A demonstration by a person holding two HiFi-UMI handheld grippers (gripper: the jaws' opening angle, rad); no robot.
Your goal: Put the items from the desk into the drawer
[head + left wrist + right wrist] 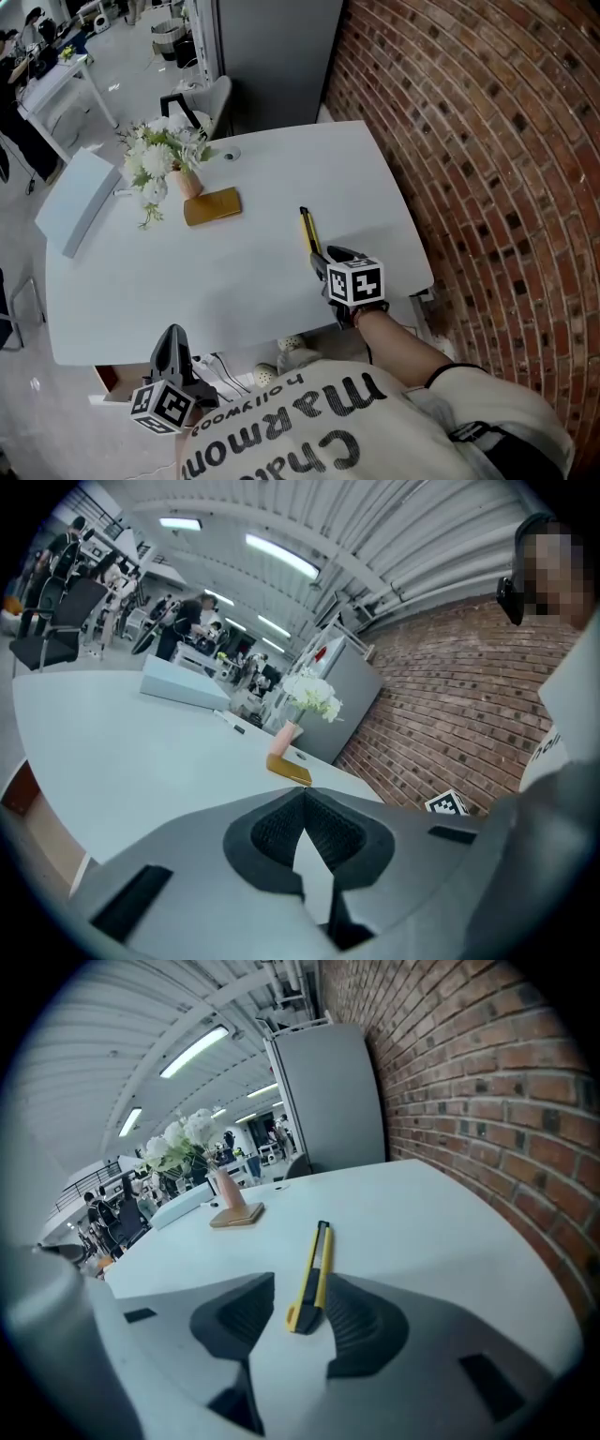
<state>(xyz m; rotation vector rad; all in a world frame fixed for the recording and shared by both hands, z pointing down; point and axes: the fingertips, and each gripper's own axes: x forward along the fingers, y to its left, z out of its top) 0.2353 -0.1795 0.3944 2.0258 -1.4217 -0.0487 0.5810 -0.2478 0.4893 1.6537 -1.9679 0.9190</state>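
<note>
Right gripper (300, 1283) jaws apart around utility knife (319, 1251); left gripper (303, 797) closed — empty.

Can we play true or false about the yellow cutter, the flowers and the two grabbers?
1. The yellow knife lies flat on the white table. True.
2. The right hand-held gripper is squeezing the knife. False: its jaws are open, with the knife's near end lying between them.
3. The flowers are red. False: they are white.
4. The left hand-held gripper is shut and holds nothing. True.
</note>
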